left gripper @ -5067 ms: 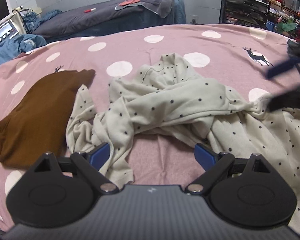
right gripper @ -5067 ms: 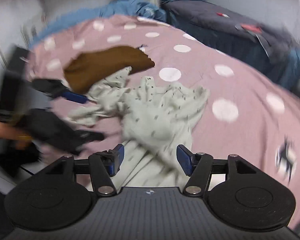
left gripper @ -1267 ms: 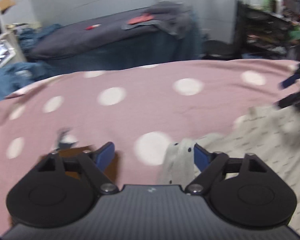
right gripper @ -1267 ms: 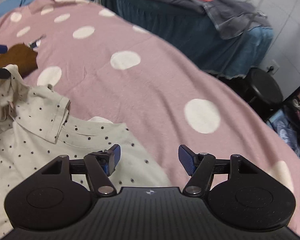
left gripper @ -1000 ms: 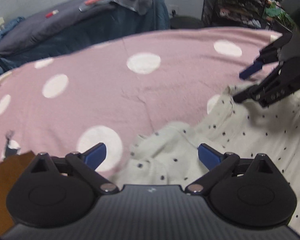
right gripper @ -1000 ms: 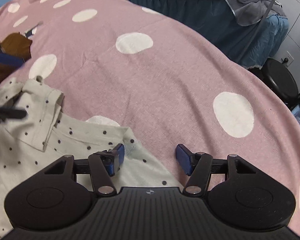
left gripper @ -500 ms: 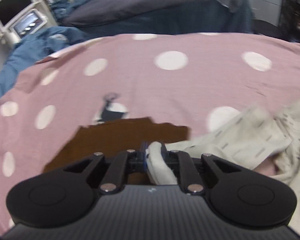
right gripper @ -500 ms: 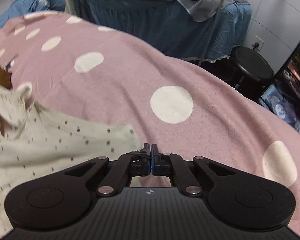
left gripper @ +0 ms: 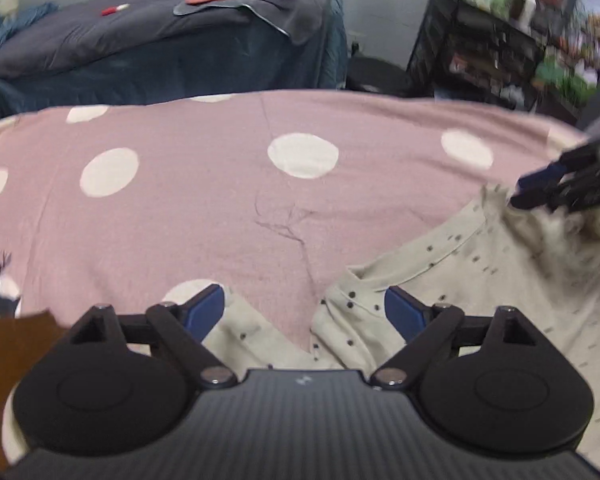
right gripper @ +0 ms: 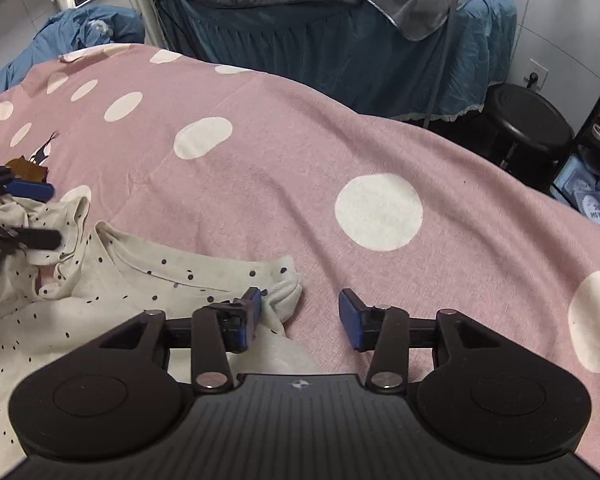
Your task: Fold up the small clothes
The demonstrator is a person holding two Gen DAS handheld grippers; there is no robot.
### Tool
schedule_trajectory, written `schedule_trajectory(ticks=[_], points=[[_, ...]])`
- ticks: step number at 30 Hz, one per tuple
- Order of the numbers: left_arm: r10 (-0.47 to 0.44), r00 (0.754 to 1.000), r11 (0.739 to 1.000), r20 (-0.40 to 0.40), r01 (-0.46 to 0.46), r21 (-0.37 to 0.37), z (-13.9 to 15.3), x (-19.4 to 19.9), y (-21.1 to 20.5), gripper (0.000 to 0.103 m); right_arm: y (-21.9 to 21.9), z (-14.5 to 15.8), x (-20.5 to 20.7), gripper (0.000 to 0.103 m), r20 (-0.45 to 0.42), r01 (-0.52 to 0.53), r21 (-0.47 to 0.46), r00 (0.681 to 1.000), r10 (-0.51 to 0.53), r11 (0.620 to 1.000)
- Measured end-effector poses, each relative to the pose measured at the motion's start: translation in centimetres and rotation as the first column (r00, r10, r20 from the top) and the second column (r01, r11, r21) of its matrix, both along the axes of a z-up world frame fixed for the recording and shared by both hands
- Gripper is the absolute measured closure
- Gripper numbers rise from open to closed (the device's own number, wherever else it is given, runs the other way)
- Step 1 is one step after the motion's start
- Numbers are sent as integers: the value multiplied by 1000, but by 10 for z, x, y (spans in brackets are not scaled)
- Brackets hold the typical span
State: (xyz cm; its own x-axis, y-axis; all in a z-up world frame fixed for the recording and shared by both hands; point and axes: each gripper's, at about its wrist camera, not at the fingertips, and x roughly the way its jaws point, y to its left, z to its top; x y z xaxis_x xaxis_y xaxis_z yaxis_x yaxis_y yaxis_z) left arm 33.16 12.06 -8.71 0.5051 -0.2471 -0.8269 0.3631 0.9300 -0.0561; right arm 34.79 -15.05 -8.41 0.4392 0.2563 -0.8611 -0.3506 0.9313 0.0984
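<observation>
A cream shirt with dark dots [left gripper: 480, 264] lies spread on the pink polka-dot bedspread [left gripper: 220, 200]; it also shows in the right wrist view [right gripper: 140, 288]. My left gripper [left gripper: 304, 312] is open and empty, its jaws wide over the shirt's collar edge. My right gripper [right gripper: 300, 316] is open and empty, with the shirt's shoulder corner [right gripper: 284, 292] by its left finger. Each gripper shows at the edge of the other's view: the right one [left gripper: 540, 190] and the left one [right gripper: 32, 212].
A folded brown garment [left gripper: 4, 344] lies at the left of the bedspread. A dark blue bed [right gripper: 340, 20] stands behind, a black stool [right gripper: 528, 120] and a shelf rack [left gripper: 500, 40] to the right. A blue cloth [right gripper: 80, 36] lies at the far left.
Both grippers were shut on the shirt's edges half a second ago; both are now open and the shirt lies flat on the bedspread.
</observation>
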Motion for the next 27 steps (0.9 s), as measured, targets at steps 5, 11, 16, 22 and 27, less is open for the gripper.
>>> schedule_trajectory(ticks=[5, 11, 16, 22, 27], points=[[-97, 995, 995, -34, 96, -34, -26, 12, -13, 19, -13, 0, 3, 28, -30, 41, 123, 999, -37, 992], [-165, 982, 986, -87, 163, -32, -41, 2, -21, 86, -5, -20, 6, 60, -117, 38, 182, 993, -17, 983], [-56, 998, 998, -1, 56, -24, -19, 6, -14, 99, -9, -3, 7, 95, -22, 78, 118, 997, -76, 990], [81, 992, 996, 96, -84, 27, 5, 64, -23, 97, -16, 26, 36, 96, 148, 210, 116, 963, -226, 971], [170, 975, 966, 143, -193, 173, -6, 84, -43, 27, -3, 15, 42, 41, 229, 286, -102, 939, -257, 953]])
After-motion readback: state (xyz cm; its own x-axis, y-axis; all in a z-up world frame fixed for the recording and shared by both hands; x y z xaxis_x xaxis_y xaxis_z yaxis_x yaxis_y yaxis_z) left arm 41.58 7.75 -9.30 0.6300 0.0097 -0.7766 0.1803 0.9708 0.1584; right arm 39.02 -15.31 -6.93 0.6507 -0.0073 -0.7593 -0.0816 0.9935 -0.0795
